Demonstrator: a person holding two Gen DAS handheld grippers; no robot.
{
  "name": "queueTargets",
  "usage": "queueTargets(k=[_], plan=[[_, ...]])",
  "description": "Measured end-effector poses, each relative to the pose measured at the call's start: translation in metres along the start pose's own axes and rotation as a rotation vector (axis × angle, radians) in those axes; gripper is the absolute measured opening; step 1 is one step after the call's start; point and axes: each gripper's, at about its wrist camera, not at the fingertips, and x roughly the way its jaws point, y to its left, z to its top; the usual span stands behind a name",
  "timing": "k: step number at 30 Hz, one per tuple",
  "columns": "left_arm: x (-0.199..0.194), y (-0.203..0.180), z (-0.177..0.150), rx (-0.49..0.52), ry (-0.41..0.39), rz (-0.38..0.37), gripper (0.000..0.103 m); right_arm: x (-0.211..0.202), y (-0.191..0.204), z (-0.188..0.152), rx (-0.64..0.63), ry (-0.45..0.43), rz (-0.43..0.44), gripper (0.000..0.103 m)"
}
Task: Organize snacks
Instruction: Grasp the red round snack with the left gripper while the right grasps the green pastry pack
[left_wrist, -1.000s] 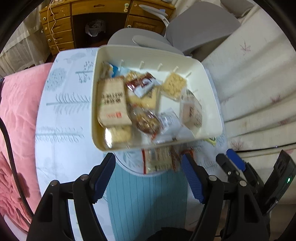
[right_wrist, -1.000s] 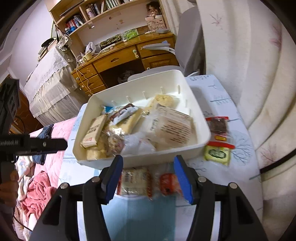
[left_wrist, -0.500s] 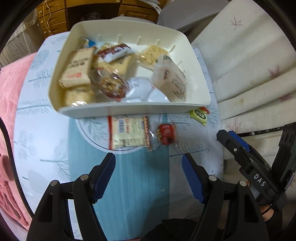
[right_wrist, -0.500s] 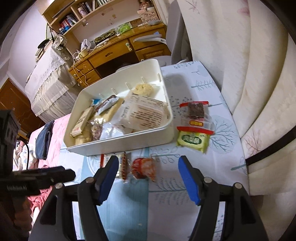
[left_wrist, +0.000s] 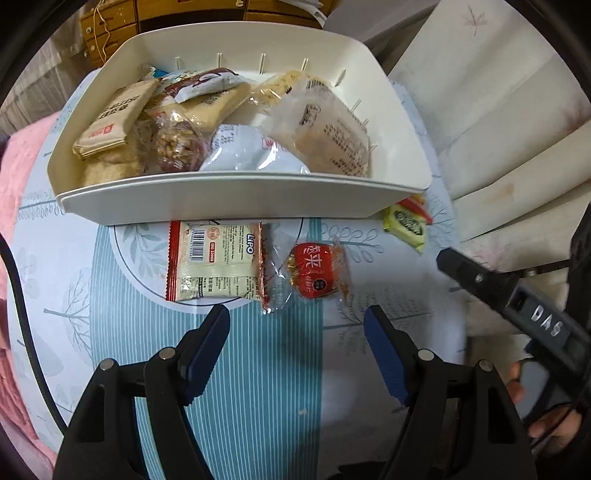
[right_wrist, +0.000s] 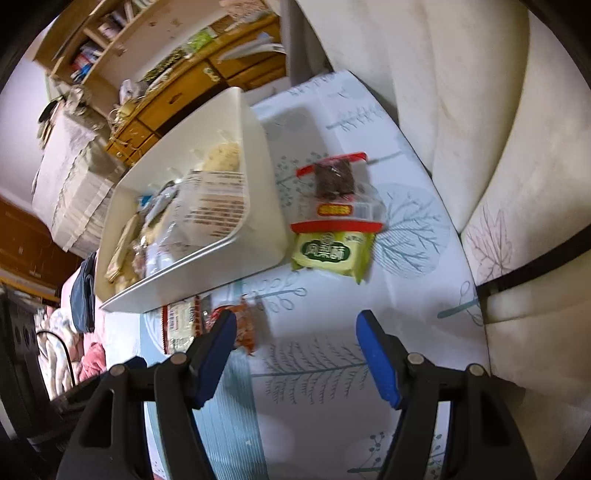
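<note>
A white bin (left_wrist: 236, 201) holding several snack packs sits on the patterned tablecloth; it also shows in the right wrist view (right_wrist: 258, 206). In front of it lie a red-edged Lipo biscuit pack (left_wrist: 214, 260) and a small red snack pack (left_wrist: 316, 271). My left gripper (left_wrist: 297, 328) is open and empty, just short of those two. My right gripper (right_wrist: 295, 332) is open and empty. Ahead of it lie a green pack (right_wrist: 330, 254) and a clear red-banded pack with a dark snack (right_wrist: 336, 188), to the right of the bin.
A cream sofa back (right_wrist: 498, 129) borders the table on the right. A wooden desk with shelves (right_wrist: 184, 85) stands behind. Pink bedding (left_wrist: 14, 177) lies at the left. The right hand-held gripper body (left_wrist: 517, 299) shows in the left wrist view.
Both grippers have pulled back from the bin and dropped lower. The right gripper has swung right toward the green and red-banded packs. Both stay open.
</note>
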Motion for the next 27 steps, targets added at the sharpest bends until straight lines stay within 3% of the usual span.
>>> queueTargets(k=[12,16,27], plan=[[0.042,-0.031,0.003,0.031,-0.029,0.099,0.074,0.038,-0.017,0.021,0.021,0.027,-0.018,0.068],[0.057,-0.037,0.010,0.044,-0.005,0.126,0.074,0.051,-0.016,0.025,0.005,0.036,-0.023,0.068],[0.090,-0.049,0.026,0.062,0.017,0.197,0.071,0.072,-0.014,0.034,-0.045,0.025,-0.114,0.068]])
